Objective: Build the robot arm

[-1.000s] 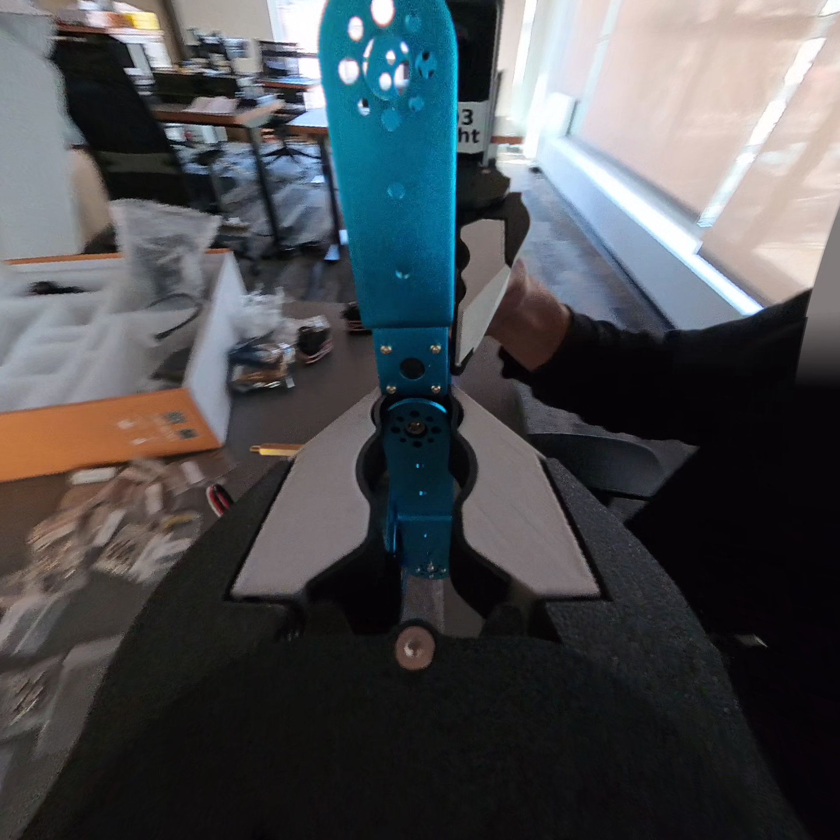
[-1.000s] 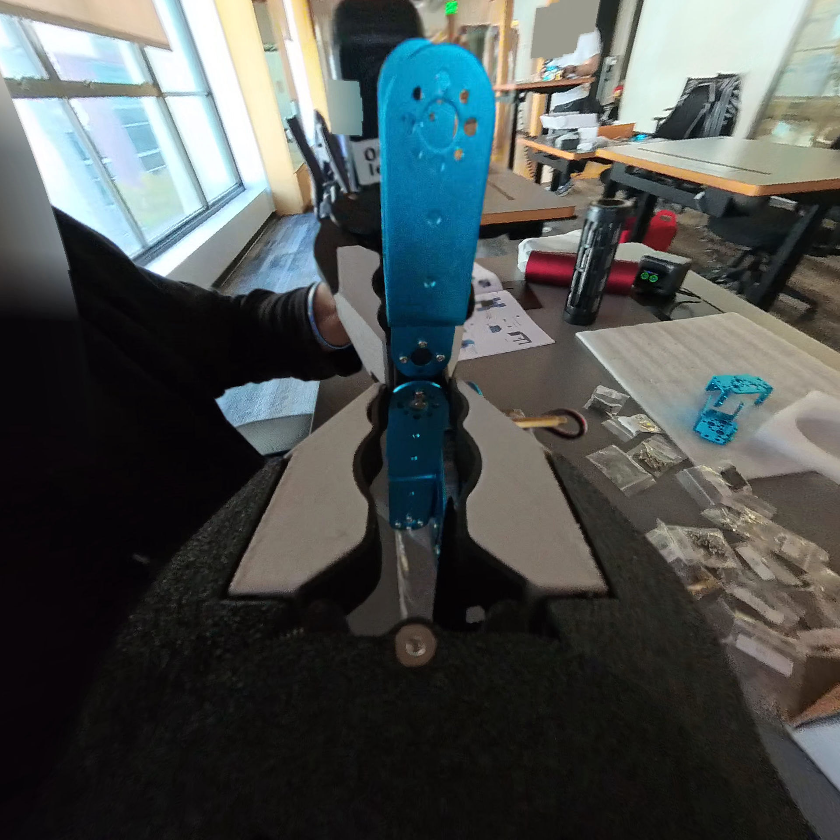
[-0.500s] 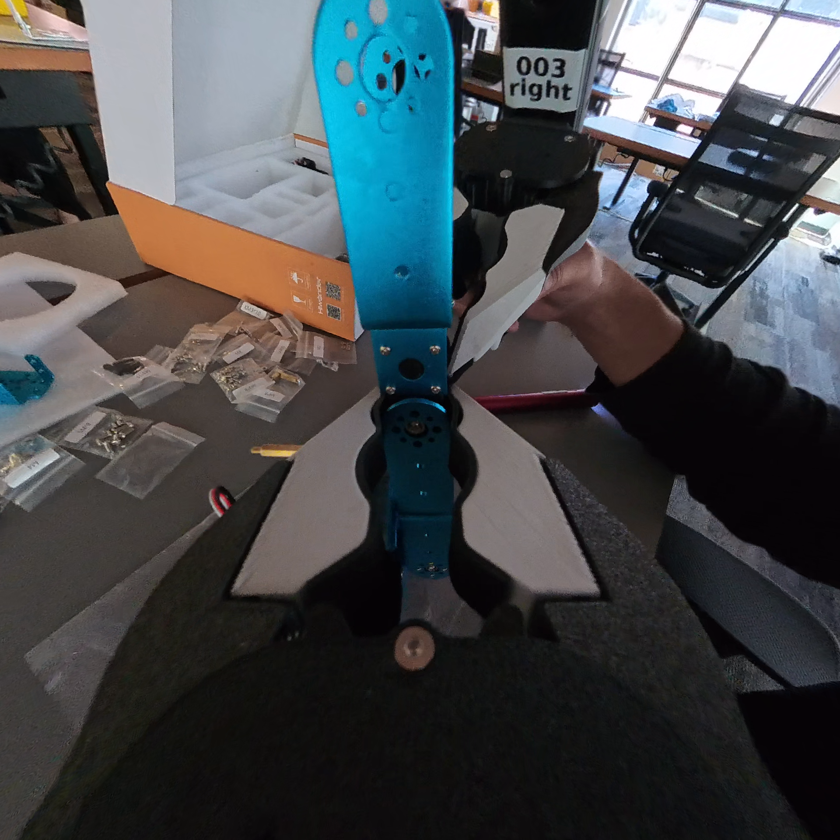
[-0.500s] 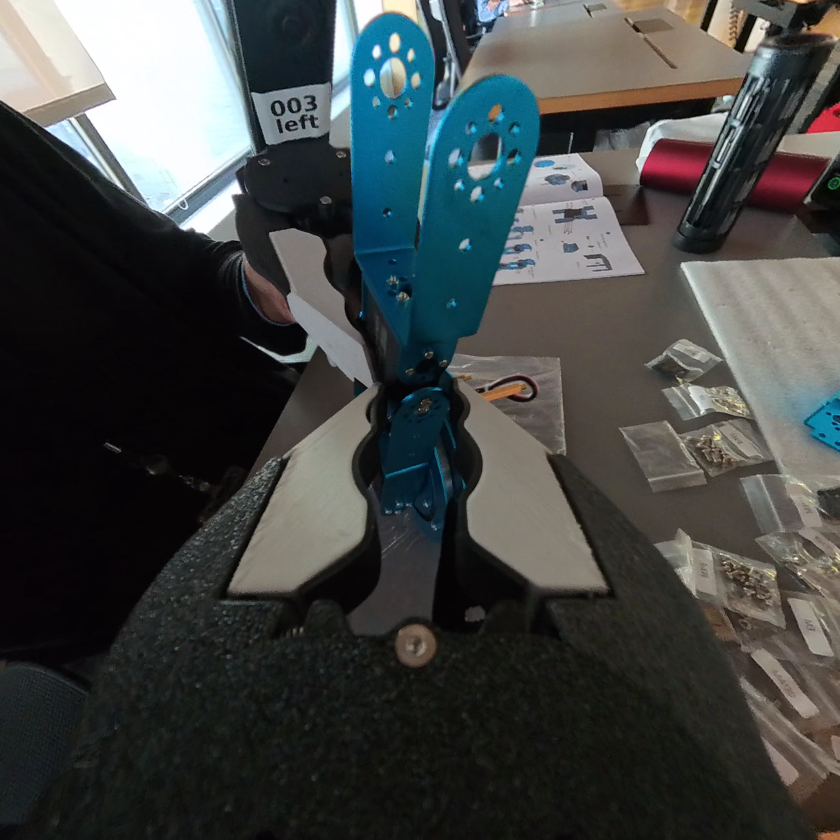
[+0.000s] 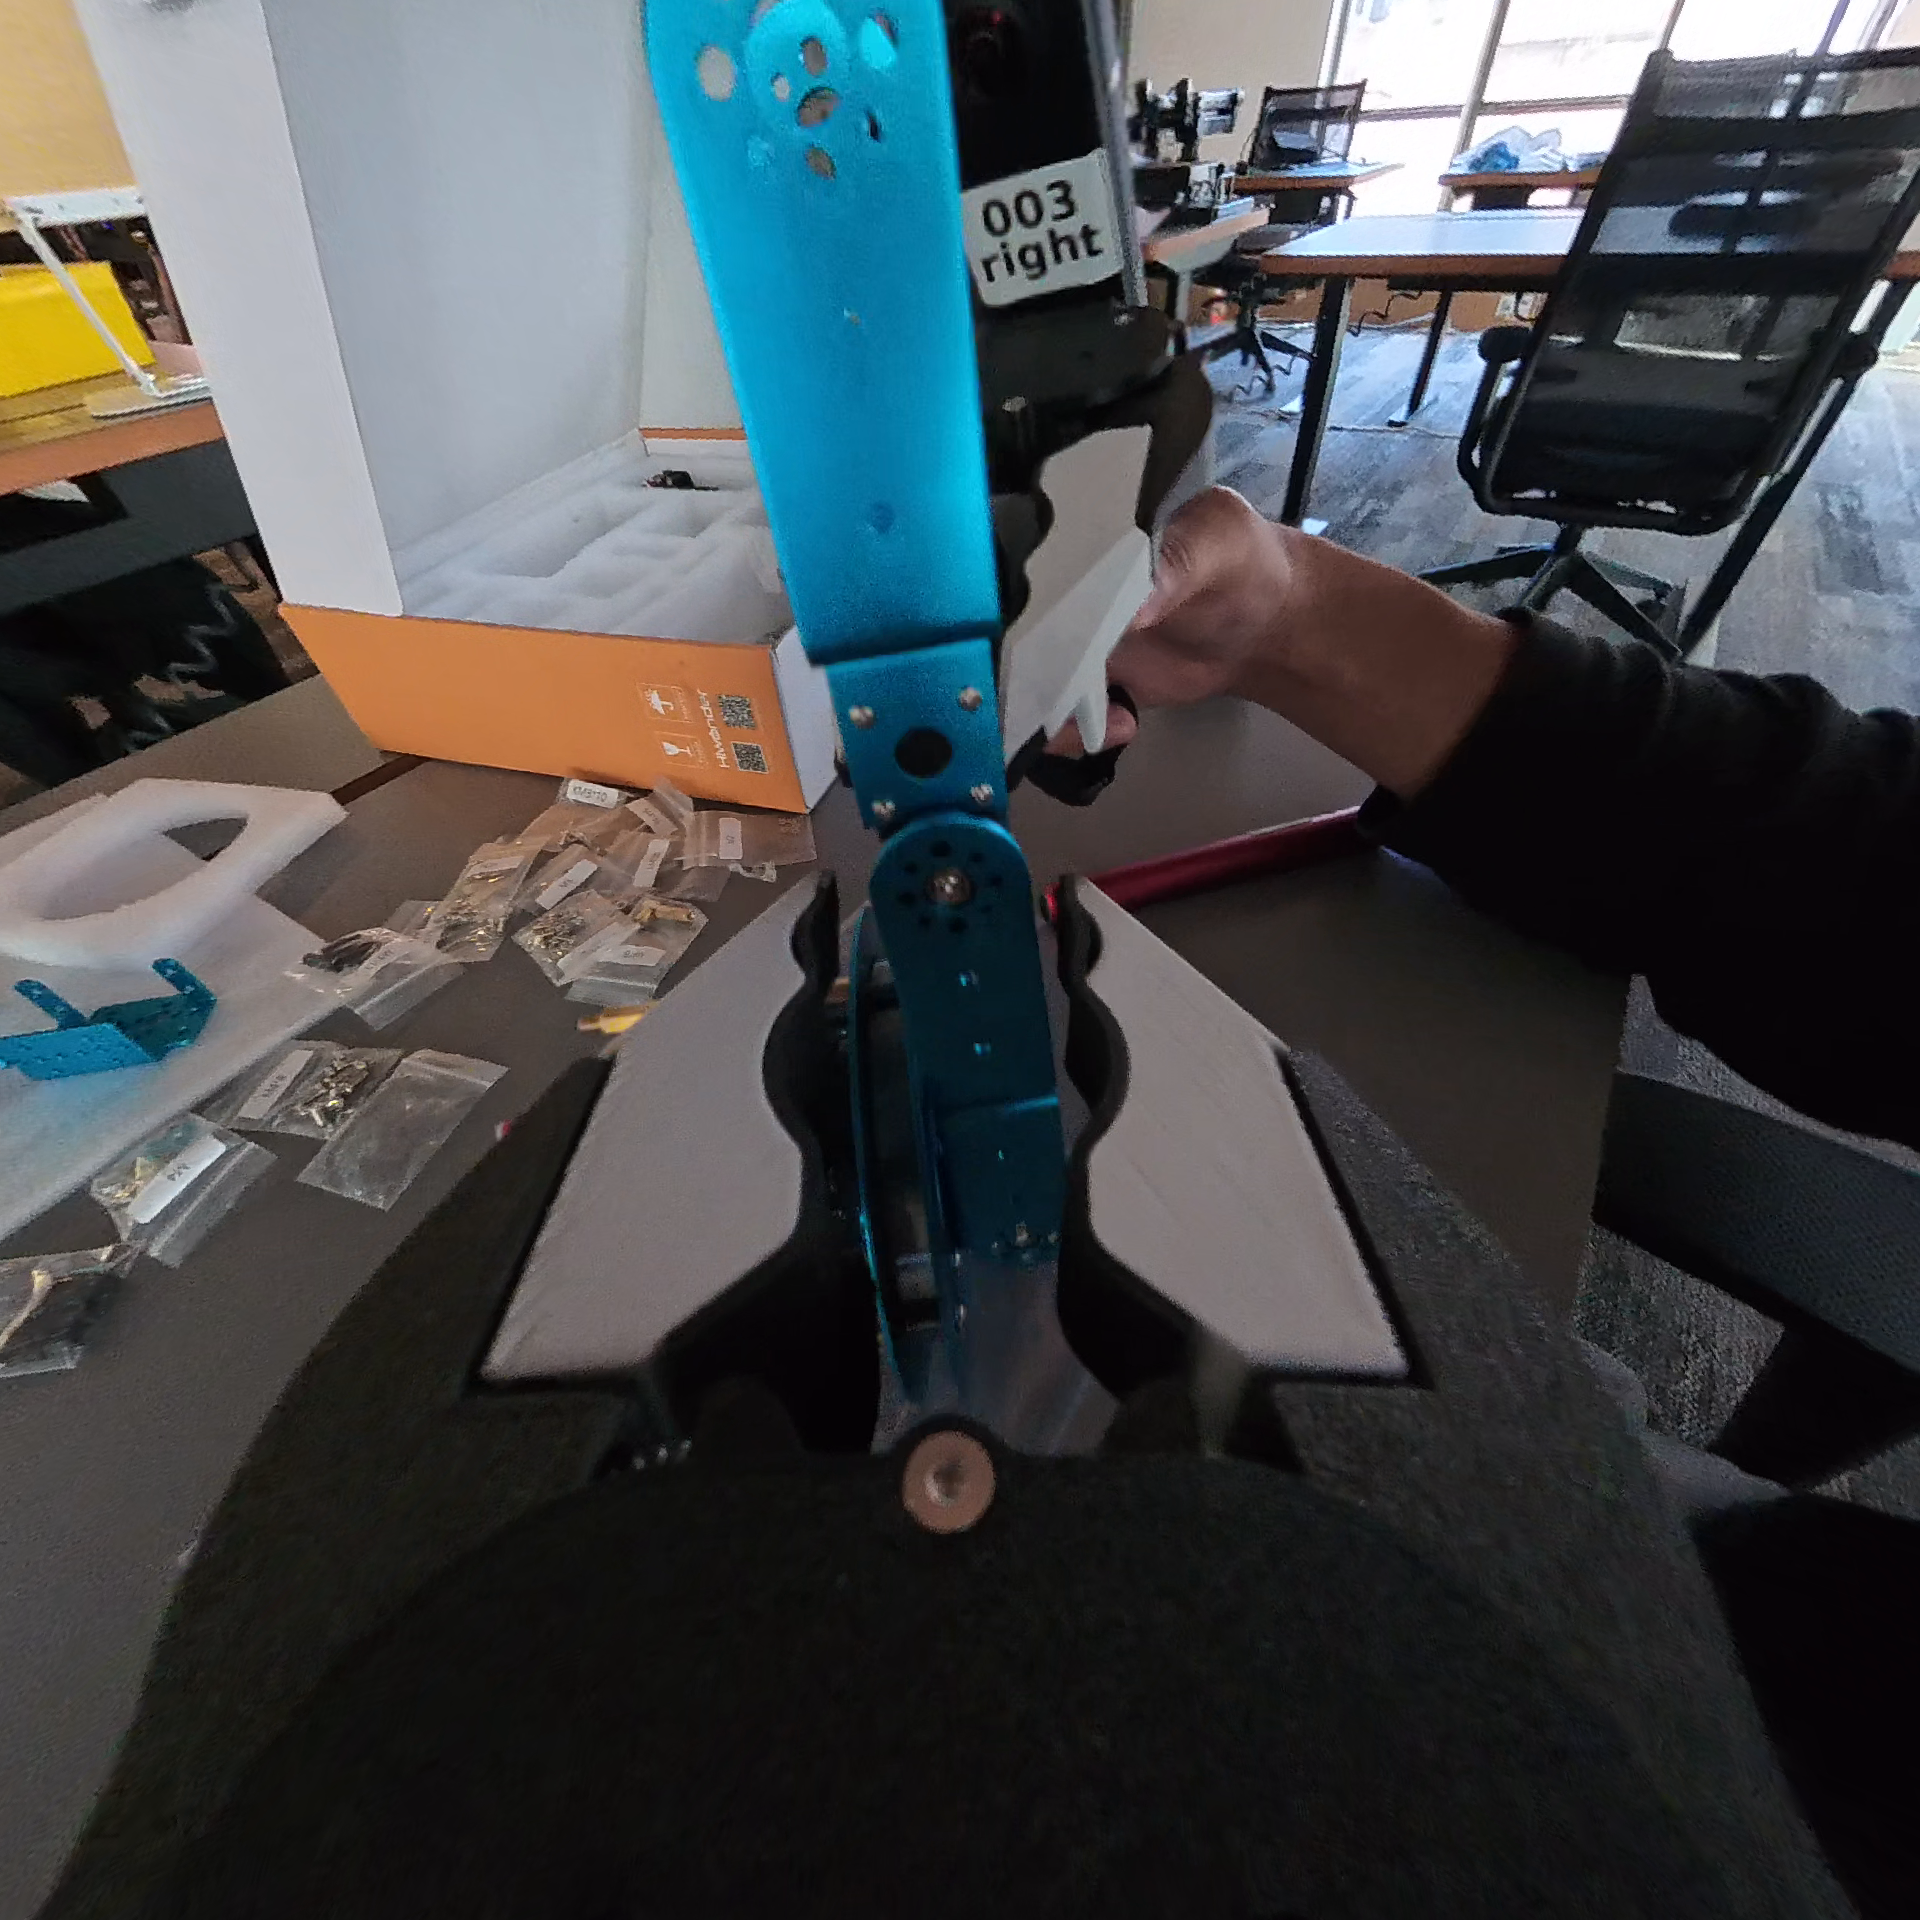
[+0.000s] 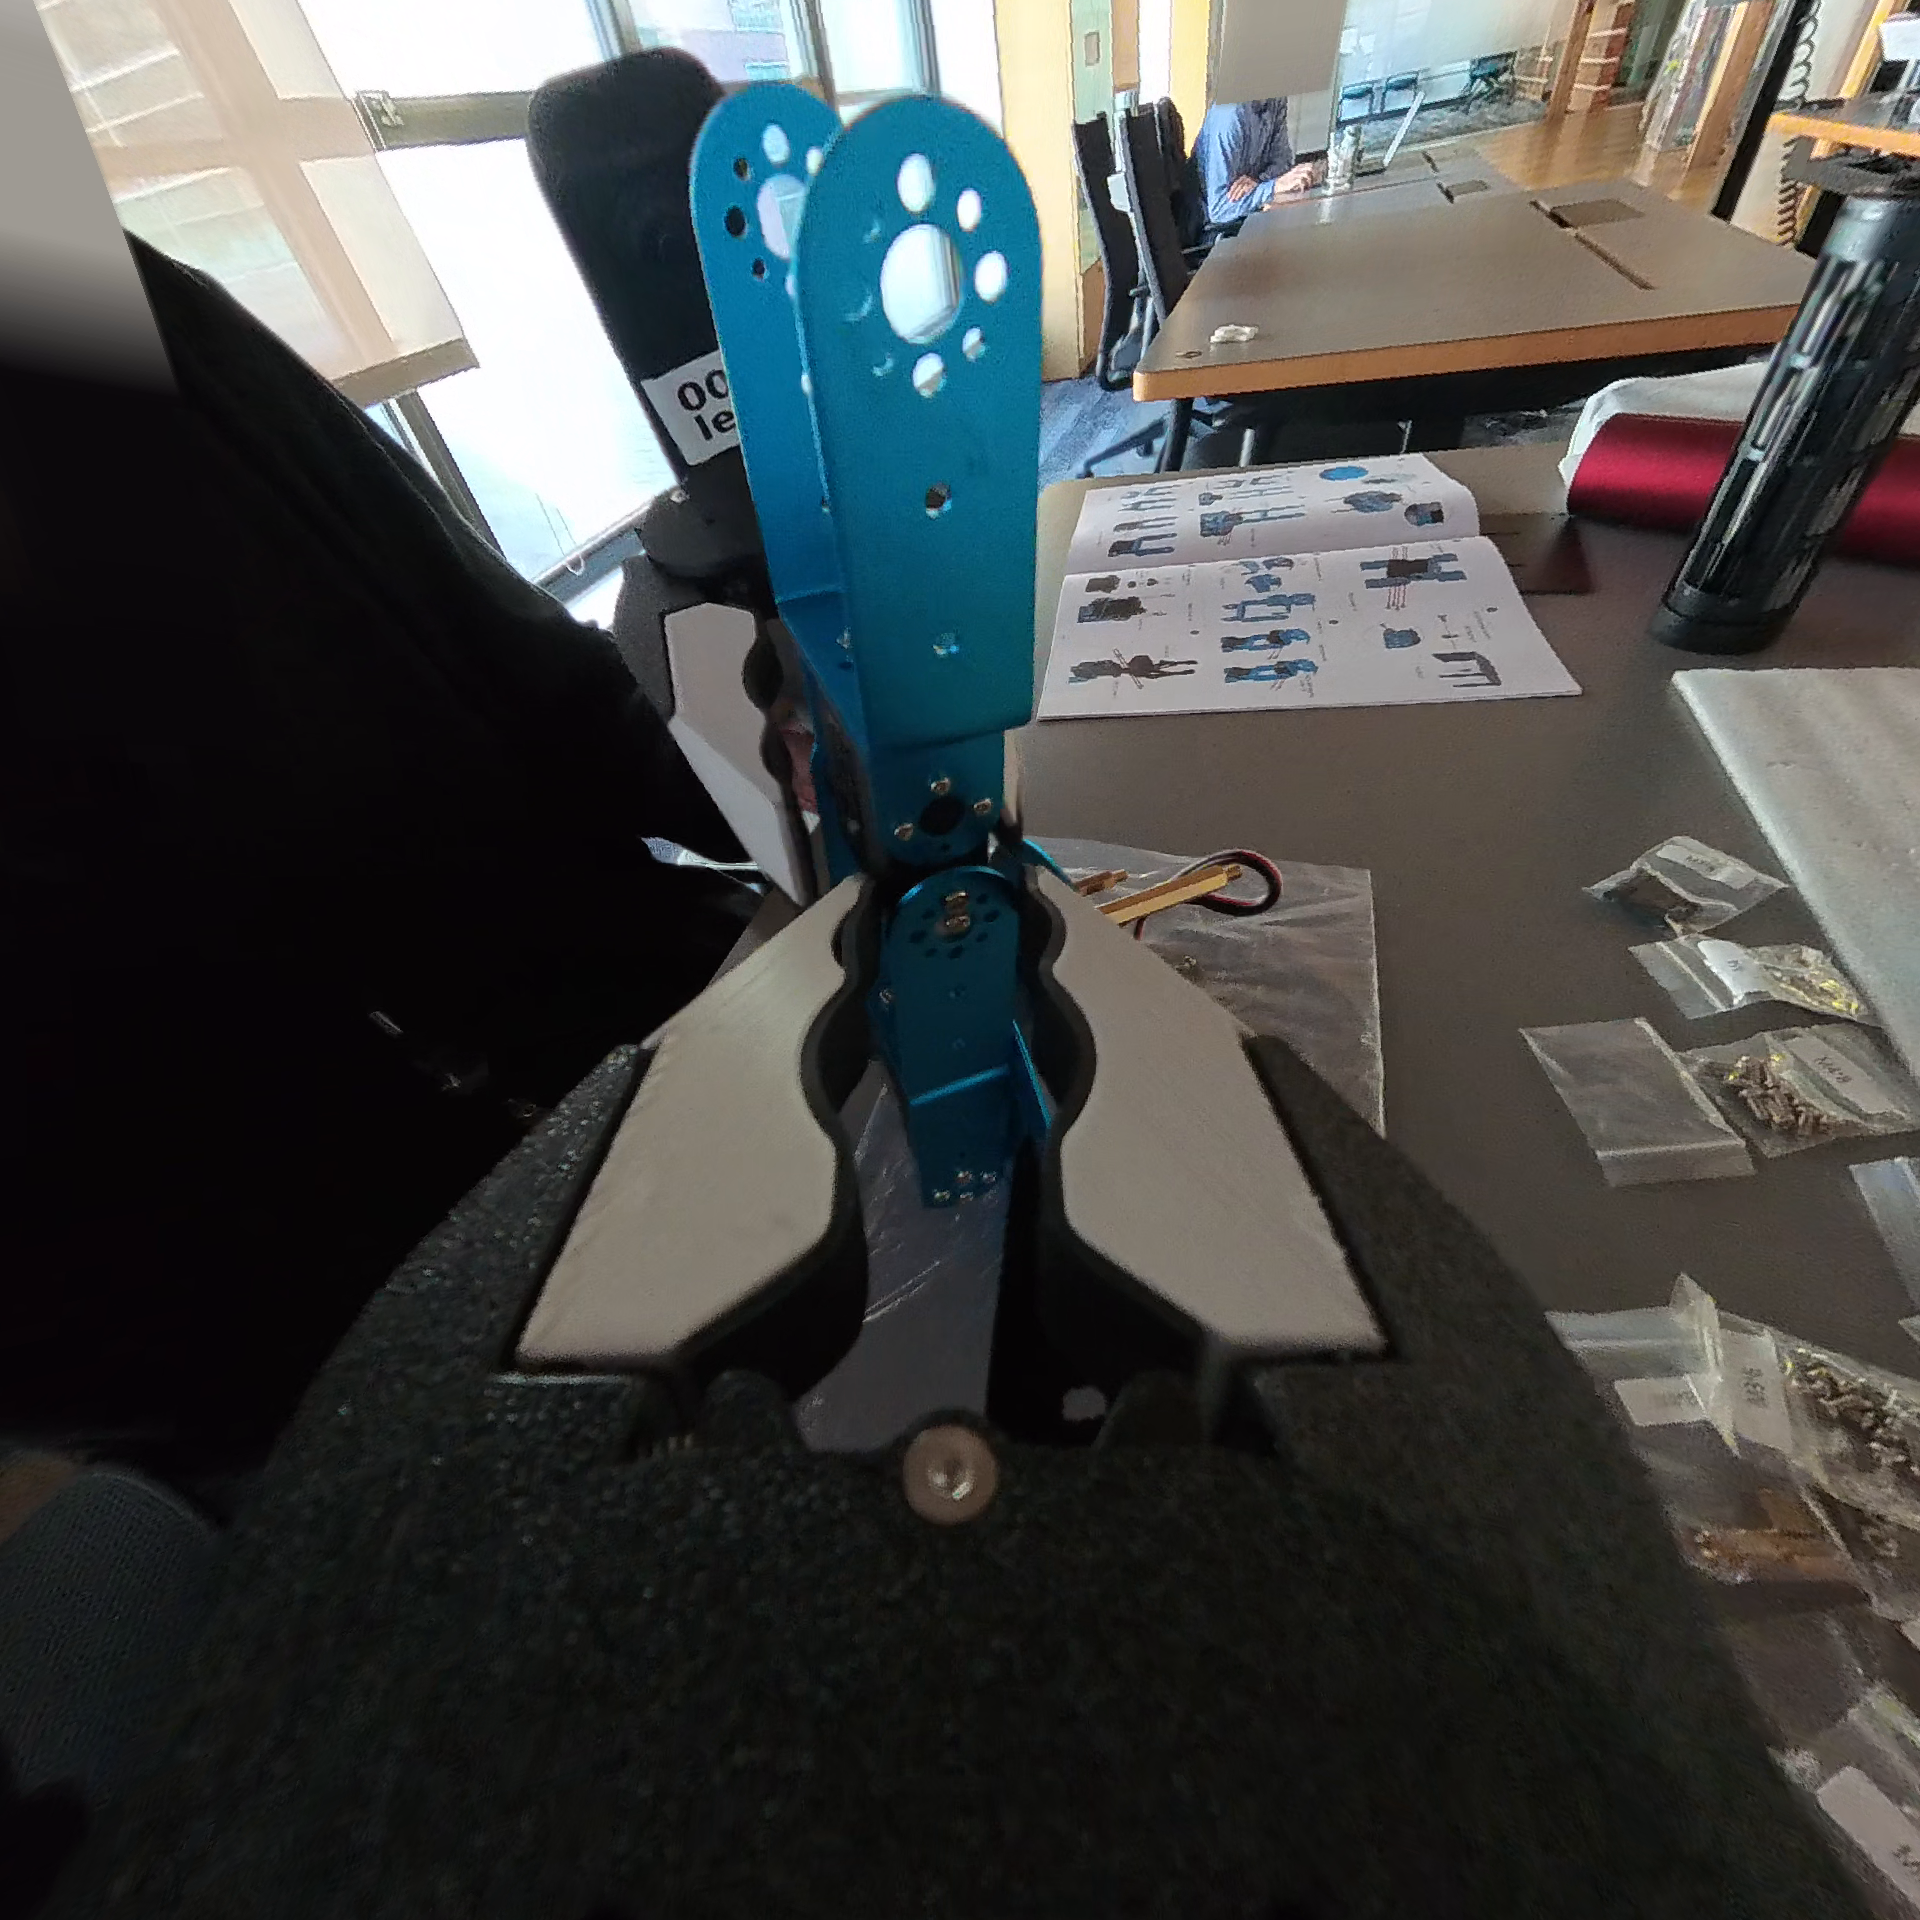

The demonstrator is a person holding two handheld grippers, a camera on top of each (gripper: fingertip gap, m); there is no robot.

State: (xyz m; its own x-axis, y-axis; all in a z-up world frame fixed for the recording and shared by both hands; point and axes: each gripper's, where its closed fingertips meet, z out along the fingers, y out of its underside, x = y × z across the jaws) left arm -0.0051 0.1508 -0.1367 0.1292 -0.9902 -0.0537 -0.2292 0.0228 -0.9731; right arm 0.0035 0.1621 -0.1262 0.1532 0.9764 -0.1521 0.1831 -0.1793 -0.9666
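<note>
A blue metal bracket assembly (image 5: 831,374) with long perforated plates stands upright between both grippers, above a dark table (image 5: 1351,997). My left gripper (image 5: 940,904) is shut on its lower blue servo bracket (image 5: 966,1039). My right gripper (image 6: 951,894) is shut on the same assembly (image 6: 914,468) from the opposite side; two long plates (image 6: 758,343) spread apart above it. The right gripper's body (image 5: 1039,312), held by a hand (image 5: 1226,613), shows behind the plate in the left wrist view. The left gripper's body (image 6: 665,312) shows behind the plates in the right wrist view.
An open orange-and-white box (image 5: 540,665) with white foam, small bags of screws (image 5: 582,914), a foam piece (image 5: 135,873) and a small blue bracket (image 5: 104,1018) lie left. An open instruction booklet (image 6: 1288,582), a black bottle (image 6: 1787,436), a red roll (image 6: 1662,478), more screw bags (image 6: 1714,1081) and brass standoffs (image 6: 1164,894) lie right.
Both grippers swung round with the assembly, so the backgrounds shifted. The assembly tilted slightly in both views, and its two long plates now show spread apart in the right wrist view.
</note>
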